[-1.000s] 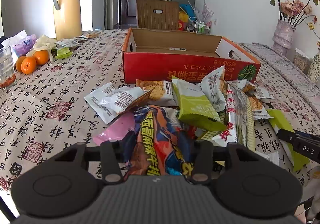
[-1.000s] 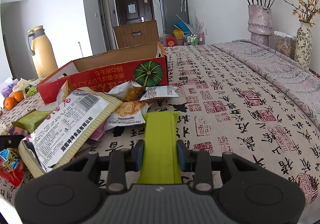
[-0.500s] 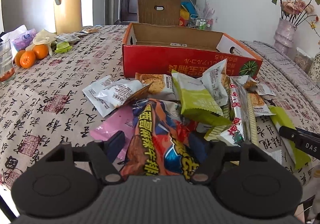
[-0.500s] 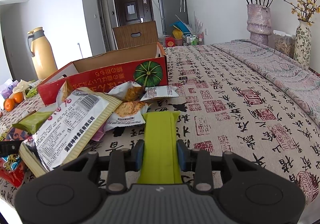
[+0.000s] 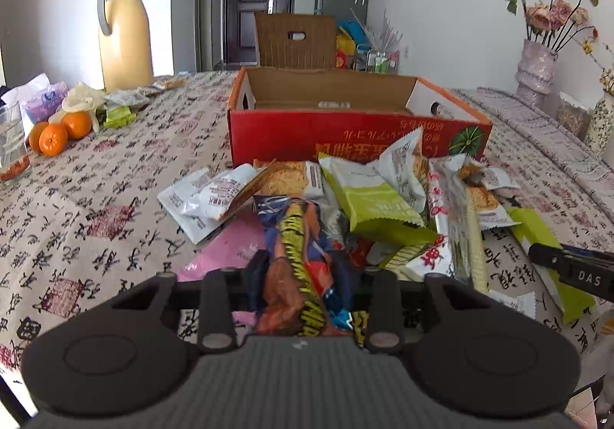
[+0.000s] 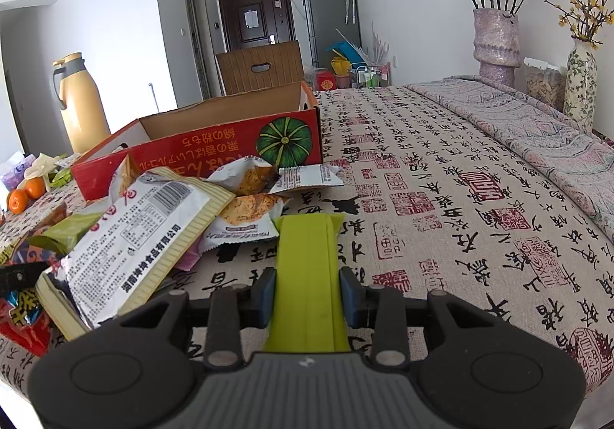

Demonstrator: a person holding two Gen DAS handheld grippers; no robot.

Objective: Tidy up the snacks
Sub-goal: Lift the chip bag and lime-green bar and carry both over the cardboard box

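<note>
A heap of snack packets [image 5: 368,198] lies on the patterned tablecloth in front of an open red cardboard box [image 5: 345,137]. In the left wrist view, my left gripper [image 5: 307,268] is closing its jaws on an orange and blue snack bag [image 5: 299,237], which is crumpled between the pads. The right wrist view shows my right gripper [image 6: 307,291] shut on a flat lime-green packet [image 6: 307,248] that rests on the cloth to the right of the heap. The box [image 6: 199,152] stands beyond, to the left. A large white packet [image 6: 134,237] lies beside the green one.
At the far left stand a yellow thermos jug [image 5: 122,33], some oranges [image 5: 57,133] and a glass [image 5: 11,145]. Vases with flowers [image 6: 495,41] stand at the right edge. A wicker chair back [image 5: 295,41] rises behind the box. Bare cloth [image 6: 460,179] stretches to the right.
The left jaws spread wide around the orange and blue bag, then closed in and squeezed it. The right gripper and its green packet have not moved.
</note>
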